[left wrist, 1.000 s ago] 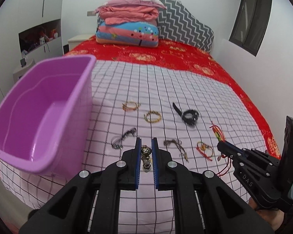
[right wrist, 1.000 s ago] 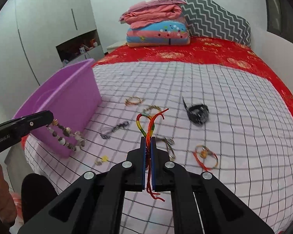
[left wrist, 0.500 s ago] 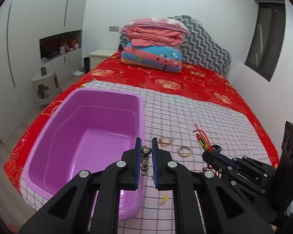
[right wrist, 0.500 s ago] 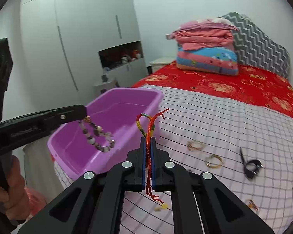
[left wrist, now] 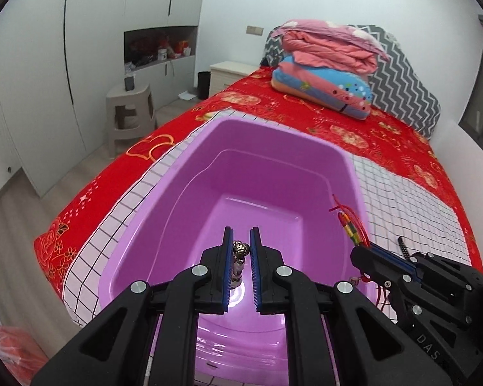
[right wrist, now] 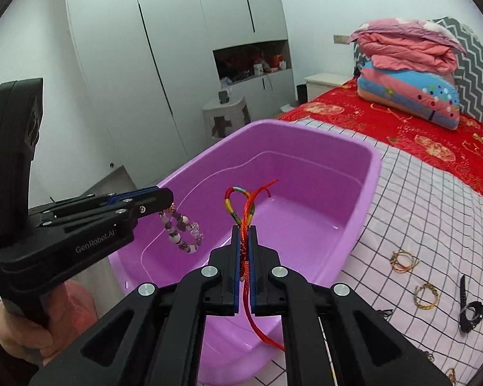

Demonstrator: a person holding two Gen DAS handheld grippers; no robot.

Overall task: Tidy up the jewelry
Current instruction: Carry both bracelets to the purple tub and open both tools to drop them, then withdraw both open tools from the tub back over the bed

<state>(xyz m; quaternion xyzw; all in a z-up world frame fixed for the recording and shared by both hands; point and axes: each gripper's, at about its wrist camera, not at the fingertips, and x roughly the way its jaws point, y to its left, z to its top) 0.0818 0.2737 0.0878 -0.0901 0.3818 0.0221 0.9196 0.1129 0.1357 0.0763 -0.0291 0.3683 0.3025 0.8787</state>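
My left gripper (left wrist: 241, 245) is shut on a beaded bracelet (left wrist: 240, 254) and holds it over the purple tub (left wrist: 354, 173). In the right wrist view the bracelet (right wrist: 183, 231) hangs from the left gripper (right wrist: 164, 201) above the tub (right wrist: 372, 167). My right gripper (right wrist: 244, 234) is shut on a red cord bracelet (right wrist: 241, 206) with a multicoloured loop, over the tub's near edge. It also shows in the left wrist view (left wrist: 351, 228), held by the right gripper (left wrist: 359, 252).
On the checked cloth to the right lie two gold bracelets (right wrist: 402, 259) (right wrist: 426, 296) and a black watch (right wrist: 470, 310). Folded quilts (left wrist: 325, 64) sit at the bed's head. A grey stool (left wrist: 130, 112) and white wardrobes stand on the left.
Both grippers have swung left from the jewelry on the cloth to above the purple tub, each still holding its bracelet.
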